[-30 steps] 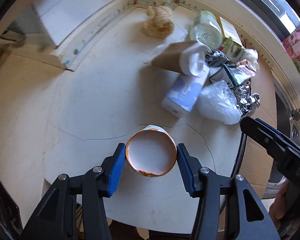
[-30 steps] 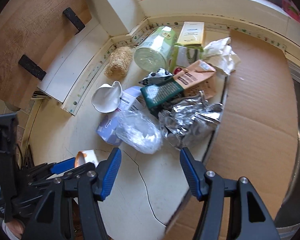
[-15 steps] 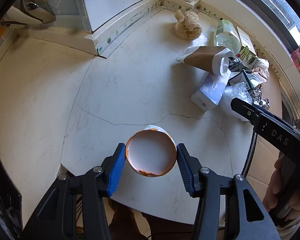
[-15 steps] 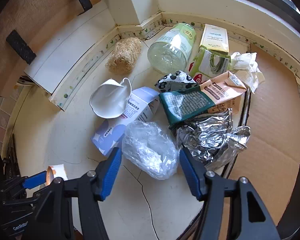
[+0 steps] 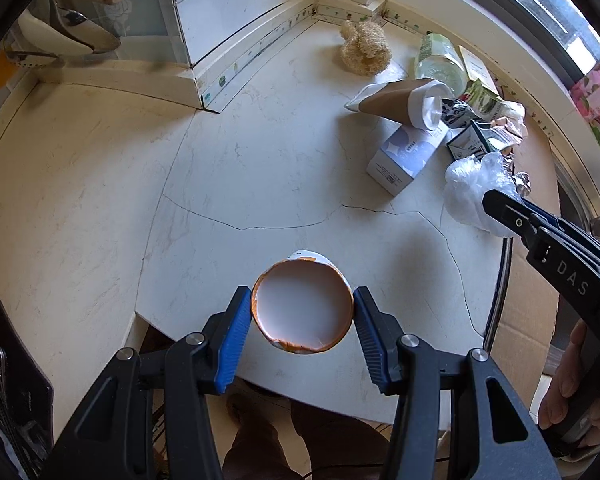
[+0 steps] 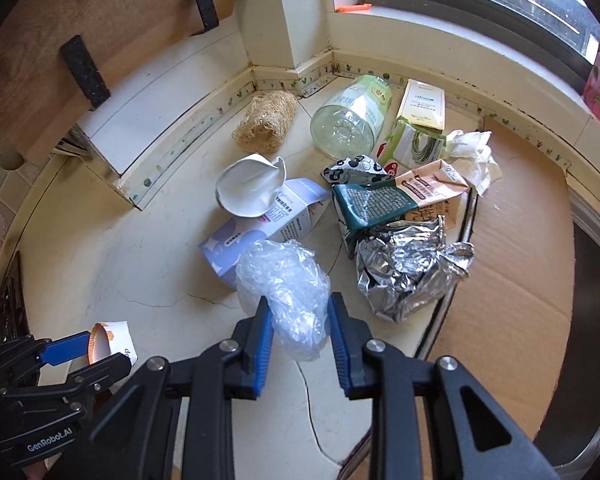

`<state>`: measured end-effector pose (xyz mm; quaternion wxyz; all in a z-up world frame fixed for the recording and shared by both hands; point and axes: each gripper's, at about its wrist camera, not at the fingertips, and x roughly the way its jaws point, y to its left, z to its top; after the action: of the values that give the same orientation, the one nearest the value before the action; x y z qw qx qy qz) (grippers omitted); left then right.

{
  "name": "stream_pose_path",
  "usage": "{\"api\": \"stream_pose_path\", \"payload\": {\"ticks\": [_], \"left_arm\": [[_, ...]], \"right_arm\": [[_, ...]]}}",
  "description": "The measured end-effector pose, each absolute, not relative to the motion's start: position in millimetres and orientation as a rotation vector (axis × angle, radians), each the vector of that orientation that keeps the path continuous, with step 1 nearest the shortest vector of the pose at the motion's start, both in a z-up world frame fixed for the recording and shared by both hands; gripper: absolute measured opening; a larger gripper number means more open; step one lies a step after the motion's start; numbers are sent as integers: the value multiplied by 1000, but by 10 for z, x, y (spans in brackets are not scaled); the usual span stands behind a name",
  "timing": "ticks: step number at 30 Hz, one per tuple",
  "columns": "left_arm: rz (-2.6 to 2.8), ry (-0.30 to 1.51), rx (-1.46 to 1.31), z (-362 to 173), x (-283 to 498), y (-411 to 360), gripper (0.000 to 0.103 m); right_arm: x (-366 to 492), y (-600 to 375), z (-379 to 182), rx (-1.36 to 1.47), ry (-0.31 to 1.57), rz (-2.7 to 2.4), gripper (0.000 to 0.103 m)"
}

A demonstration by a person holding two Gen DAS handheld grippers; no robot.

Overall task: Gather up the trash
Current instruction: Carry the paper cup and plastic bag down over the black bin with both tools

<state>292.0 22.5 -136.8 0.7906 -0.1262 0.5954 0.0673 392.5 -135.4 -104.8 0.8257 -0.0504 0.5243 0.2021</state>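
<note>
Your left hand-held gripper (image 5: 302, 316) pinches the orange-rimmed paper cup (image 5: 302, 306), right hand-held gripper (image 6: 299, 330) just closed on the crumpled clear plastic bag (image 6: 284, 280); cartons, foil, bottle remain on the worktop (image 5: 260, 168).

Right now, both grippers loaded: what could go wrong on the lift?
1. The right gripper has just closed on the crumpled clear plastic; it is soft and slick, so it may slip out on lifting.
2. The plastic lies against the blue-and-white carton and close to the crumpled foil; lifting could drag or scatter them.
3. The left gripper pinches the paper cup by its rim sides; the thin wall may buckle or the cup rotate.
</note>
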Motion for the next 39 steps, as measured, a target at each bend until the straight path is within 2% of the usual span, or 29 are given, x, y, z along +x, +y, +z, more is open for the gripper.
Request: {"api": "stream_pose_path", "payload": {"ticks": [17,30,39], "left_arm": [[-30,1216,-181,-1122,1981,288,50],[-189,1193,-56,-1214,1223,164,50],[-234,1230,-12,-1362,988,-28,50]], "right_arm": [[2558,-1256,-647,-104,1044,335,26],[1294,-1178,-811,-38,1096,235,27],[929,-1285,-942,-22,1159,185,27]]}}
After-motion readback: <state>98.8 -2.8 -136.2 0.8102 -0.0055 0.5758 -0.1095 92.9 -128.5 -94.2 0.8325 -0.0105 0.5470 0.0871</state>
